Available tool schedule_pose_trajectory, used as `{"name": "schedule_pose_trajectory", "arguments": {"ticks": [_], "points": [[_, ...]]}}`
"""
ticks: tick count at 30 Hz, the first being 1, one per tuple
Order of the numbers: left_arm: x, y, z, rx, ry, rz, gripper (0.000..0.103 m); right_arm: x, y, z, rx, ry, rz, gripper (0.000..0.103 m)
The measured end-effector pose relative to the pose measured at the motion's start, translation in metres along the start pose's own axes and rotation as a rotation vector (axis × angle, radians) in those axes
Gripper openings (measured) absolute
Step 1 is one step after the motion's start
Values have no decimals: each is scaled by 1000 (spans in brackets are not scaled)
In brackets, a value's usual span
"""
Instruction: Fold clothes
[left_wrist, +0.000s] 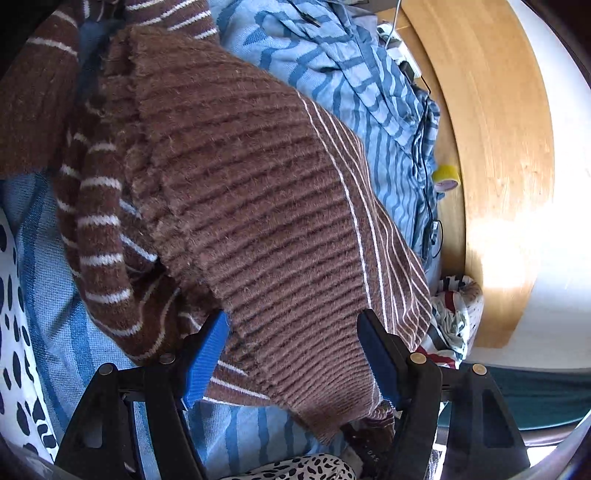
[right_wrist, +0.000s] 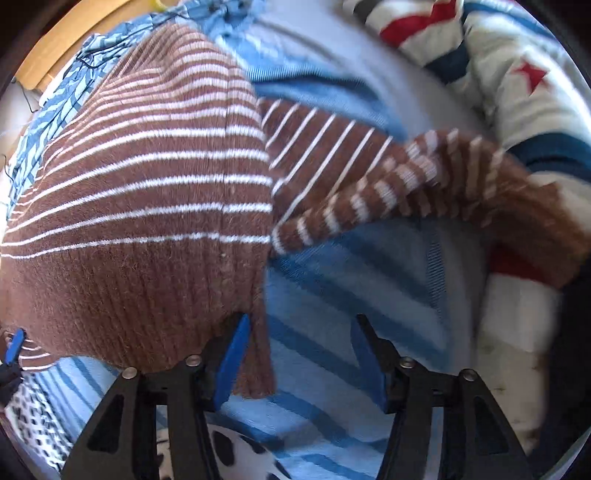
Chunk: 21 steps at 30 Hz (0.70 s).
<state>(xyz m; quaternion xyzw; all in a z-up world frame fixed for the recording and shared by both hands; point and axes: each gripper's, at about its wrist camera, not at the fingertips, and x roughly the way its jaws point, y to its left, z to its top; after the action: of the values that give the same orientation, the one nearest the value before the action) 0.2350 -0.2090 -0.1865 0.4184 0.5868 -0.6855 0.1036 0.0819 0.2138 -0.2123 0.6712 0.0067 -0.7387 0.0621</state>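
Daylight bright. Glare washed out headboard (left_wrist: 506, 236) patch in left view. Sweater (left_wrist: 258, 206) sharp there. Right view motion-blurred, worst on sleeve (right_wrist: 461, 173) and pillow (right_wrist: 491, 66). Fisheye bent edges; corners dark.

No brand, number or sign is legible; faint letters on a dark strip (left_wrist: 371, 458) at six o'clock are too blurred.
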Motion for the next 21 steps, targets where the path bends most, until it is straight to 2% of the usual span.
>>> {"name": "schedule_pose_trajectory", "arguments": {"ticks": [4, 8, 13, 14, 15, 16, 17, 20, 21], "points": [[-11, 6, 2, -25, -62, 1, 72, -3, 3, -4, -26, -16, 17, 61], [-20, 14, 2, -71, -105, -8, 72, -2, 10, -7, -88, 28, 98, 61], [-32, 25, 2, -120, -194, 71, 72, 8, 5, -7, -60, 77, 129, 61], [-33, 28, 2, -138, -208, 77, 72, 7, 4, -8, -56, 76, 140, 57], [-32, 32, 4, -153, -206, 74, 72, 6, 4, -10, -63, 69, 153, 43], [-31, 36, 7, -167, -200, 70, 72, 5, 5, -12, -70, 62, 166, 35], [-29, 39, 9, -178, -198, 73, 72, 4, 6, -14, -79, 54, 174, 23], [-22, 45, 19, -204, -193, 81, 72, -7, 16, -23, -128, 11, 119, 9], [-20, 47, 22, -212, -191, 84, 69, -14, 19, -24, -138, -6, 113, 8]]}}
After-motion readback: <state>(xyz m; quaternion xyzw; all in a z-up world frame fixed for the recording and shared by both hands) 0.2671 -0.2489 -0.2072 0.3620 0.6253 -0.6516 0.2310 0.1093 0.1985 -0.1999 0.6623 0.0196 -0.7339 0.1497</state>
